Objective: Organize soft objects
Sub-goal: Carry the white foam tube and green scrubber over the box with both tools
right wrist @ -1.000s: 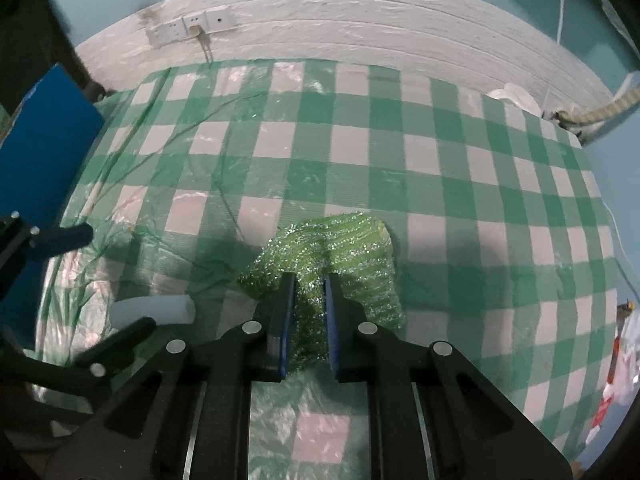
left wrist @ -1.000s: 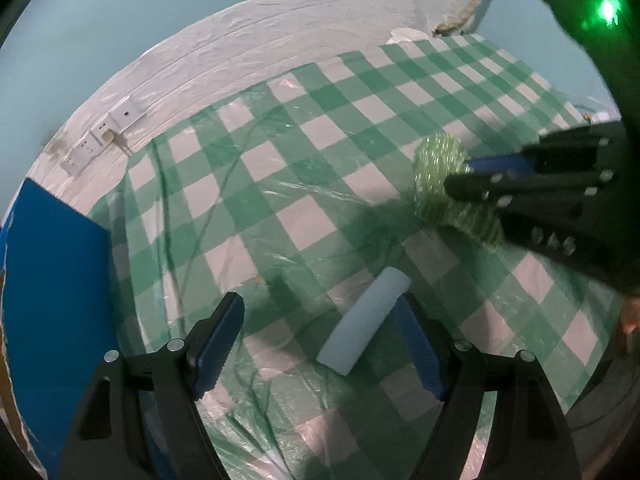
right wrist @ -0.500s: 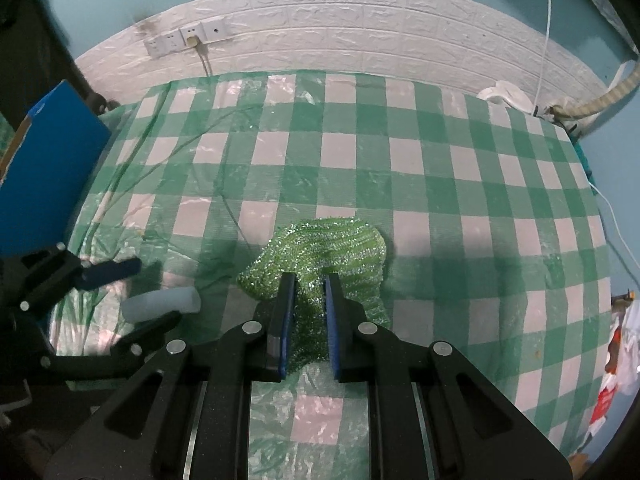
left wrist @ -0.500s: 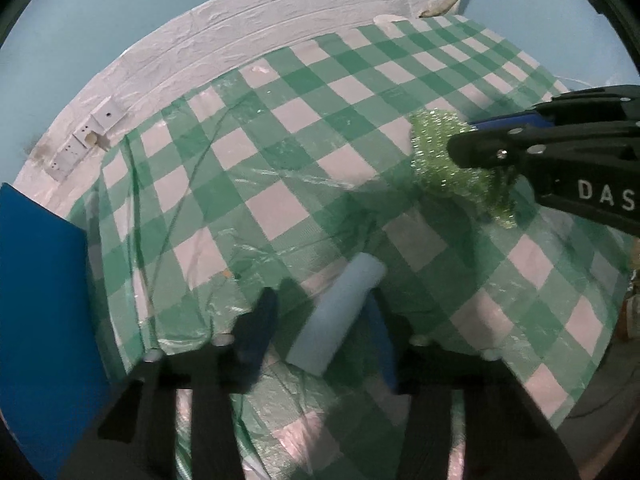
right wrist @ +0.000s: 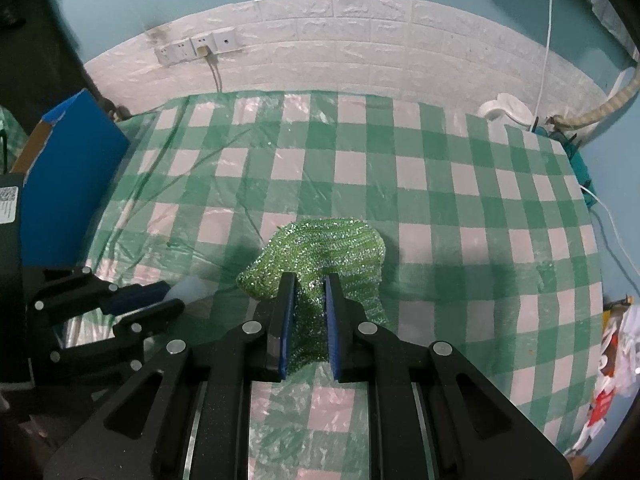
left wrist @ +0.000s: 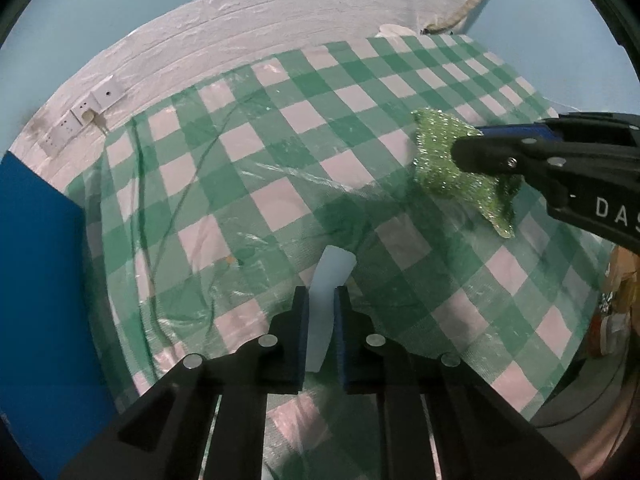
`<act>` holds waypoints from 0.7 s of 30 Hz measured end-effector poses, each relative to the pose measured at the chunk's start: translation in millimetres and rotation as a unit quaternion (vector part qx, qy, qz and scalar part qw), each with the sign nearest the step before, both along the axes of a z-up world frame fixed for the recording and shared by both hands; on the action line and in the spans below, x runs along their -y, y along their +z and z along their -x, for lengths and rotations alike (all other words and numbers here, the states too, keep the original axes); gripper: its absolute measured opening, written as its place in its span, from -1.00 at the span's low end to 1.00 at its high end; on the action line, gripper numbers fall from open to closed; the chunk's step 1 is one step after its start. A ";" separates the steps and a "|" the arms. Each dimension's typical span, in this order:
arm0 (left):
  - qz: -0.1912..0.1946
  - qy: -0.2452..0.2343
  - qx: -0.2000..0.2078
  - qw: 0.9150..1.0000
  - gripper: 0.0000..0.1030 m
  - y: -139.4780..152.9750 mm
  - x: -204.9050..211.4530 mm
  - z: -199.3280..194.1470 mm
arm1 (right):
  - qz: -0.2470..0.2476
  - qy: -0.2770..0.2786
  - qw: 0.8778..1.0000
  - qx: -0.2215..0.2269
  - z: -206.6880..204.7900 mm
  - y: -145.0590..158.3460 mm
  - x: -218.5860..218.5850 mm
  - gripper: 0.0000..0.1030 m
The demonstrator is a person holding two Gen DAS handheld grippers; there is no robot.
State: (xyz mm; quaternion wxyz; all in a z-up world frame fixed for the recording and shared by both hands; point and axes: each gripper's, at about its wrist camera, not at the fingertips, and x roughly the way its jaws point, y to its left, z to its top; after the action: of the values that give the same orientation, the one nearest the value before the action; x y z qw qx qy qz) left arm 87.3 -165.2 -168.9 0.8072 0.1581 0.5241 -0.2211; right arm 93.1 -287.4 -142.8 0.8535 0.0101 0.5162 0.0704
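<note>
My left gripper is shut on a white foam block, which sticks out past the fingertips above the green-and-white checked tablecloth. My right gripper is shut on a glittery green scrub cloth and holds it off the table. The cloth hangs from the right gripper at the right of the left wrist view. The left gripper with the white block shows at the lower left of the right wrist view.
A blue box stands at the table's left edge, also in the left wrist view. A white brick wall with sockets runs behind the table. A white object and cables sit at the far right corner.
My left gripper has closed on the white foam block and lifted it. My right gripper has risen with the green cloth still held.
</note>
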 end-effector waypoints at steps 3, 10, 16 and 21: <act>0.005 0.006 0.003 1.000 -0.78 6.6 -3.4 0.9 | 0.000 0.002 1.000 0.004 2.7 6.4 -1.8 -0.76; 0.013 0.017 0.016 1.000 -0.78 21.4 -13.6 5.5 | -0.001 0.006 1.000 0.013 8.3 17.2 -8.1 -0.76; 0.015 0.037 0.027 0.999 -0.79 34.1 -21.5 7.5 | -0.003 0.014 1.000 0.021 14.0 29.5 -13.9 -0.76; 0.015 0.050 0.048 0.997 -0.79 52.3 -28.4 14.4 | -0.003 0.022 0.999 0.033 20.1 45.2 -21.5 -0.76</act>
State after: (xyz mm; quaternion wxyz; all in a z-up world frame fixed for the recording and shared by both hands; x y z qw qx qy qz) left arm 72.9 -136.8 -116.5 0.8437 0.1294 0.4888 -0.1804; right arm 72.9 -265.8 -97.6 0.8685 -0.0009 0.4872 0.0908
